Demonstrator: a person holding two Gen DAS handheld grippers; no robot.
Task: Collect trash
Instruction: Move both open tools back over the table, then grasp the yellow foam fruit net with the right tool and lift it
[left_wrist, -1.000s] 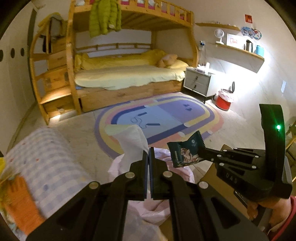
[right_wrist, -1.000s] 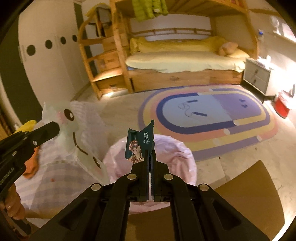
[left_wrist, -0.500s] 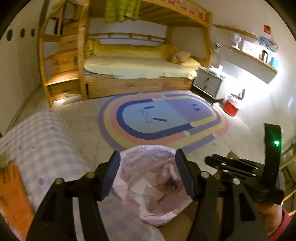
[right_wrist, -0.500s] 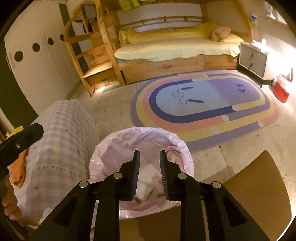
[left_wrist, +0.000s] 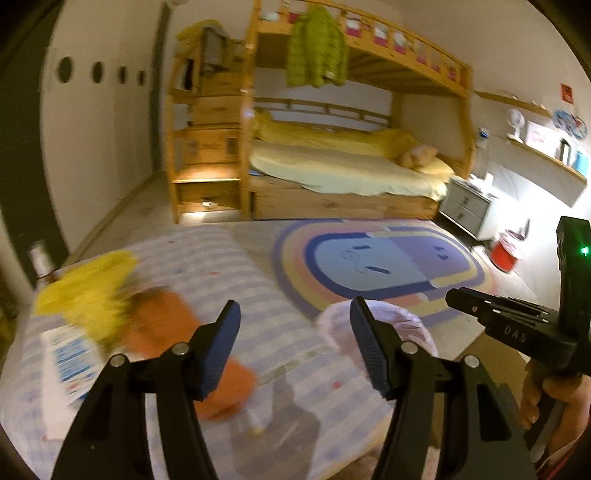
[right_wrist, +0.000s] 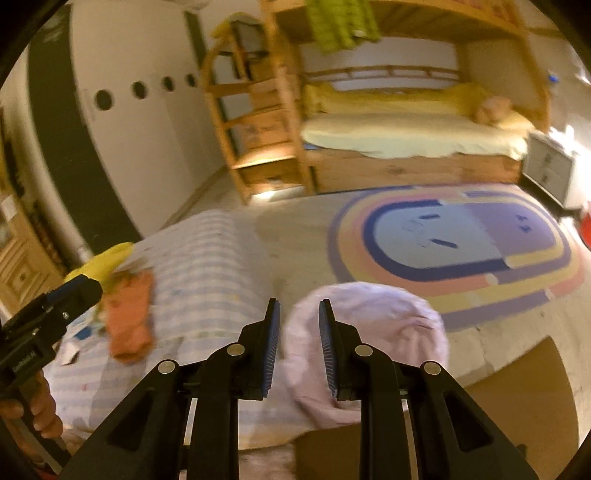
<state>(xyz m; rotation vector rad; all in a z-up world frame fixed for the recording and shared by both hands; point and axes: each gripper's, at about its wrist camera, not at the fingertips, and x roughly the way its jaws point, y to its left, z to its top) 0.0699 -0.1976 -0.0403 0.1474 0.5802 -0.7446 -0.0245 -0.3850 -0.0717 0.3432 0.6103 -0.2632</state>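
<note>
Here the pink trash bag (right_wrist: 369, 332) sits just beside the checked tablecloth (right_wrist: 207, 266), its mouth facing up and tipped a little toward the cameras; both views are blurred, so what lies inside it cannot be made out. On the cloth lie one orange piece (left_wrist: 162, 321) and one yellow piece (left_wrist: 88, 291), touching each other, with one white-and-blue printed sheet (left_wrist: 70, 362) nearer the cloth's edge; their shapes are too smeared to give a long axis. The left gripper (left_wrist: 295, 347) hangs over the cloth with its jaws wide apart and nothing between them, the bag's rim showing past its right finger. The right gripper (right_wrist: 297, 347) points at the near edge of the bag, its jaws parted by a narrow gap — nothing is pinched there either. Two grippers, then, both empty-handed. The left wrist view alone shows the red bin (left_wrist: 509, 251) by the grey nightstand (left_wrist: 467, 206) and the wall shelves, and the right gripper held in a hand (left_wrist: 554, 391) at its edge; the right wrist view alone shows the brown chair seat (right_wrist: 517, 398) below the bag and wooden drawers (right_wrist: 22, 266) at far left. One bunk bed (right_wrist: 406, 140) and one oval rug (right_wrist: 461, 243) lie beyond.
</note>
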